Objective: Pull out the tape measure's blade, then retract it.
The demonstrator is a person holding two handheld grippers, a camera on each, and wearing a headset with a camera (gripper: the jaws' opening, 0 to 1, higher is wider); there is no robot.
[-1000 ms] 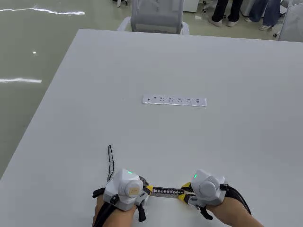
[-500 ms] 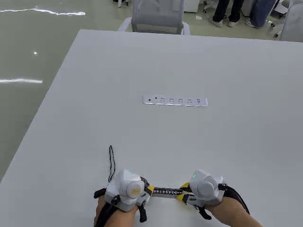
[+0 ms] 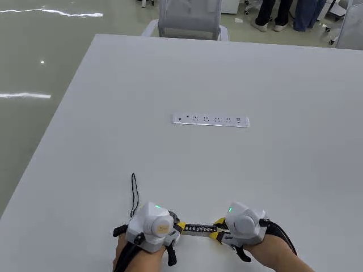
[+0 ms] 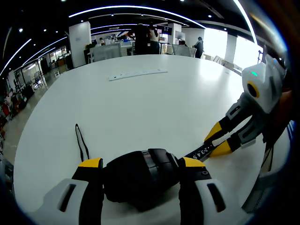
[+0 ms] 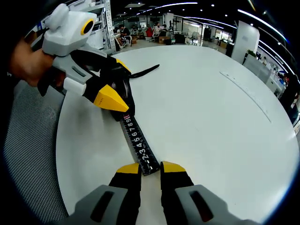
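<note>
In the head view the left gripper [image 3: 173,228] and the right gripper [image 3: 219,229] sit low on the white table [image 3: 170,79], near its closest edge, with a short run of blade [image 3: 198,229] bridging them.

In the left gripper view that gripper's jaws stand wide, clamped on either side of the black tape measure [image 4: 140,177], which rests on the tabletop; its wrist cord [image 4: 80,140] trails off beside it.

In the right gripper view the jaws are narrow, pinching the blade's free end (numbers up to about nine are readable along it).

I judge that the pull-out is in hand, with little drawn so far. The next move calls for the right gripper to travel straight away from the case, with a firm pinch and the case held still.

The table is bare and glossy apart from a power strip [image 3: 210,120]. A chair [image 3: 190,20] stands at its far end, and people stand in the open office beyond.
</note>
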